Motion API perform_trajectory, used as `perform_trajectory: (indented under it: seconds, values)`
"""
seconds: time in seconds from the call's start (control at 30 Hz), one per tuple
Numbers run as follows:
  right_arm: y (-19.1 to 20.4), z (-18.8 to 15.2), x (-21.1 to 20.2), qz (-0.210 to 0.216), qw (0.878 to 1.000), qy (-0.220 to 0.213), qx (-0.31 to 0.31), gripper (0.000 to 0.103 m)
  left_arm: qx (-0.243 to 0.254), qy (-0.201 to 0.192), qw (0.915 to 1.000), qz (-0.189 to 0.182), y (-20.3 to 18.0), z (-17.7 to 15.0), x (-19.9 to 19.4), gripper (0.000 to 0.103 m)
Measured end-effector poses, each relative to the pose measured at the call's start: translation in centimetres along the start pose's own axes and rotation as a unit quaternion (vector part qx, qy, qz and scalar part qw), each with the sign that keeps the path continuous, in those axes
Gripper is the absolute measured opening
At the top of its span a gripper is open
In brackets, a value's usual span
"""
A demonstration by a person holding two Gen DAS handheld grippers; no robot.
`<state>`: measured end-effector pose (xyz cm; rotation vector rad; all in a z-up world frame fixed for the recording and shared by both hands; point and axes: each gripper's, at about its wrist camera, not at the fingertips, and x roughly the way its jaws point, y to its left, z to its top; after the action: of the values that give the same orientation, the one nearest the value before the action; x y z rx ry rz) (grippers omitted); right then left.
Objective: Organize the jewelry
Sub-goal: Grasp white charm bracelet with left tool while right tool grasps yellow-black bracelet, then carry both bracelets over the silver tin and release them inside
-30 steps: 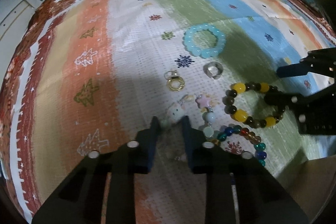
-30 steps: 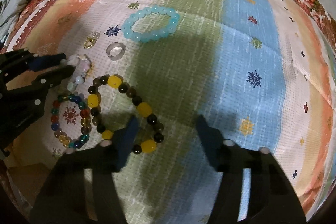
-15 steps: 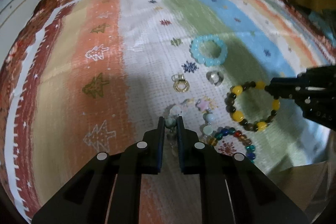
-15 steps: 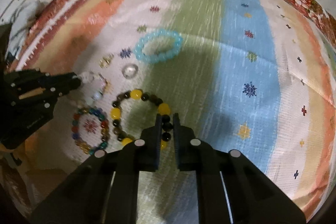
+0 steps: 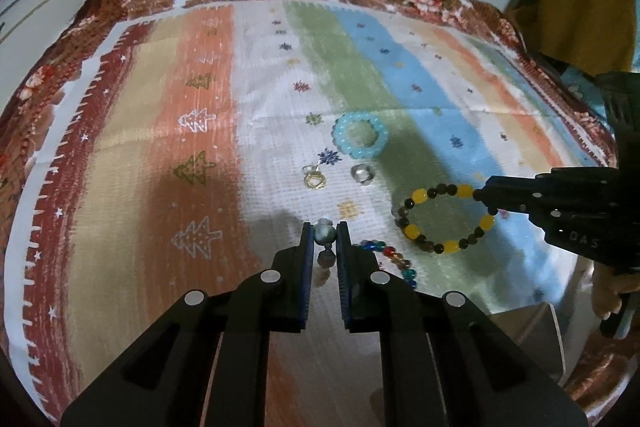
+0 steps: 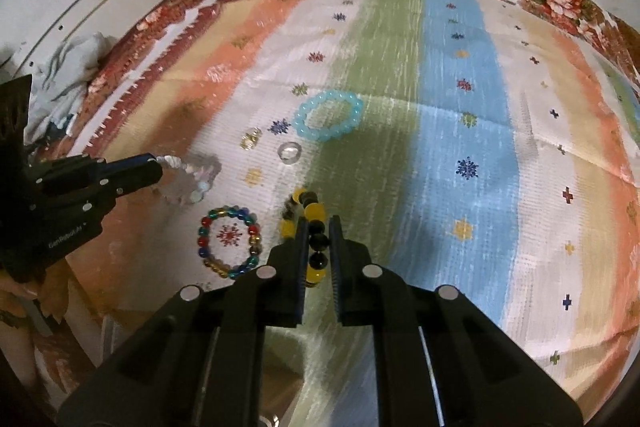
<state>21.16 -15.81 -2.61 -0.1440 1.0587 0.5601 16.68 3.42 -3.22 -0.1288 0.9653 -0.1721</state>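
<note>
left gripper [image 5: 324,235] clamped pale bead bracelet [image 6: 188,179] | right gripper [image 6: 318,239] clamped yellow-black bracelet [image 5: 444,219] | cloth [image 5: 132,155] leftward lay bare to border

Both my grippers point steeply down. Left gripper [image 5: 325,233]: fingers [image 5: 306,247] pinched nearly together, clamped on something small. Right gripper [image 6: 318,241]: fingers [image 6: 301,247] likewise drawn close, gripping. A bare fingertip [image 6: 28,291] of my left hand shows behind its gripper.
</note>
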Motion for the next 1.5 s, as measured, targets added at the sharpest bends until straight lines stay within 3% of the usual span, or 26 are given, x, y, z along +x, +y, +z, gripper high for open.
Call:
perform_trajectory:
  seconds: [0.7, 1.13, 1.5]
  values:
    - [2.0, -2.2, -8.3, 0.052, 0.993, -0.104, 0.017, 0.011, 0.029, -0.058, 0.9971, -0.04, -3.0, -1.7, -6.6, 0.011]
    - [3.3, -4.3, -11.4, 0.096, 0.987, -0.132, 0.008, 0.011, 0.051, -0.08, 0.9931, -0.068, -5.4, -4.6, -10.0, 0.011]
    - [4.3, -7.5, -13.1, 0.121, 0.983, -0.137, -0.004, 0.011, 0.064, -0.066, 0.9922, -0.084, -6.6, -8.0, -10.7, 0.011]
